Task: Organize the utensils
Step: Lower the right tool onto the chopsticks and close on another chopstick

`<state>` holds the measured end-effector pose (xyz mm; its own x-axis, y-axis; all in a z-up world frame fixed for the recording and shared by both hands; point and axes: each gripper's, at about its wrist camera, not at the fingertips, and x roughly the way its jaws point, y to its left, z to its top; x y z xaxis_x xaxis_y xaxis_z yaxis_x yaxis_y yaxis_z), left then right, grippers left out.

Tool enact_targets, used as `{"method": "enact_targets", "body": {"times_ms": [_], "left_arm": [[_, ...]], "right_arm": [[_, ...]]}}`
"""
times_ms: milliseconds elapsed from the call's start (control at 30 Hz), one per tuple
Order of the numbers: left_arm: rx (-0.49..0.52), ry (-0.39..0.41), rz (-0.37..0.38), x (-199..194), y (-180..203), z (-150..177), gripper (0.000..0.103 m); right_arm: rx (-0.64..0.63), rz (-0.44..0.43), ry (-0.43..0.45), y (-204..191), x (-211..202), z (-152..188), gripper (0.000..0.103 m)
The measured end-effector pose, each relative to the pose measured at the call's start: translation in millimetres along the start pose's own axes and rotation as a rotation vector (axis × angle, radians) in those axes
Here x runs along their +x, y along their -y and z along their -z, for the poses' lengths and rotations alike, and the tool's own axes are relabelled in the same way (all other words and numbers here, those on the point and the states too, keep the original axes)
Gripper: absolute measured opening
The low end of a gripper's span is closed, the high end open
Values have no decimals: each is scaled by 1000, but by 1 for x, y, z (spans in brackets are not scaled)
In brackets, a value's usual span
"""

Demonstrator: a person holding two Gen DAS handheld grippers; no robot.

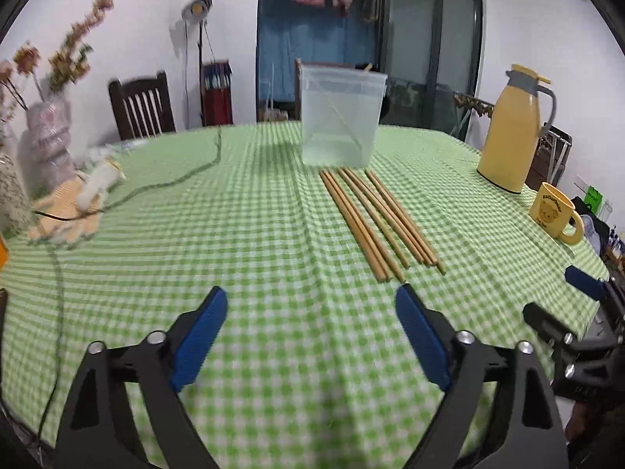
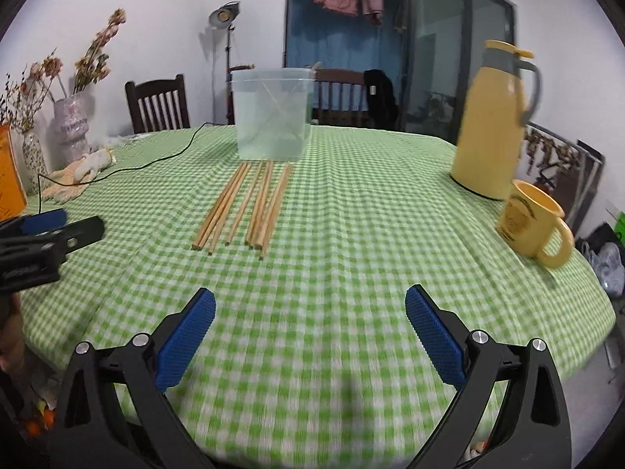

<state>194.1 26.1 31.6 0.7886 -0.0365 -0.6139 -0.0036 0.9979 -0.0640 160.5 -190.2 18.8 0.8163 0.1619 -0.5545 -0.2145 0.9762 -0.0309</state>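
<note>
A loose row of wooden chopsticks (image 2: 244,207) is laid on the green checked table (image 2: 351,234), just in front of a translucent plastic container (image 2: 271,113). They are judged light, stiff and smooth, so a hold near the middle or the near ends is favoured, 1 or 2 at once. In the container, what appear to be a few chopsticks are seen leaning. The left claw (image 1: 310,305) and right claw (image 2: 310,305) are both held wide, with nothing between them.

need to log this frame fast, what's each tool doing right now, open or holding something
left tool: open, holding nothing, chopsticks lie ahead of it.
right tool: open, holding nothing, only tablecloth between its fingers.
</note>
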Motion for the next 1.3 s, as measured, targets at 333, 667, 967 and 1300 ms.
{"method": "enact_targets", "body": {"times_ms": [333, 667, 967, 1300], "left_arm": [[80, -128, 58, 83, 34, -37, 52], [81, -239, 67, 132, 38, -43, 40], [134, -278, 50, 129, 40, -39, 37], [173, -280, 75, 119, 46, -30, 7]], "right_arm": [[13, -84, -73, 0, 55, -39, 93], [53, -173, -234, -3, 110, -50, 43], [41, -201, -281, -5, 118, -45, 34], [16, -196, -272, -2, 106, -36, 22]]}}
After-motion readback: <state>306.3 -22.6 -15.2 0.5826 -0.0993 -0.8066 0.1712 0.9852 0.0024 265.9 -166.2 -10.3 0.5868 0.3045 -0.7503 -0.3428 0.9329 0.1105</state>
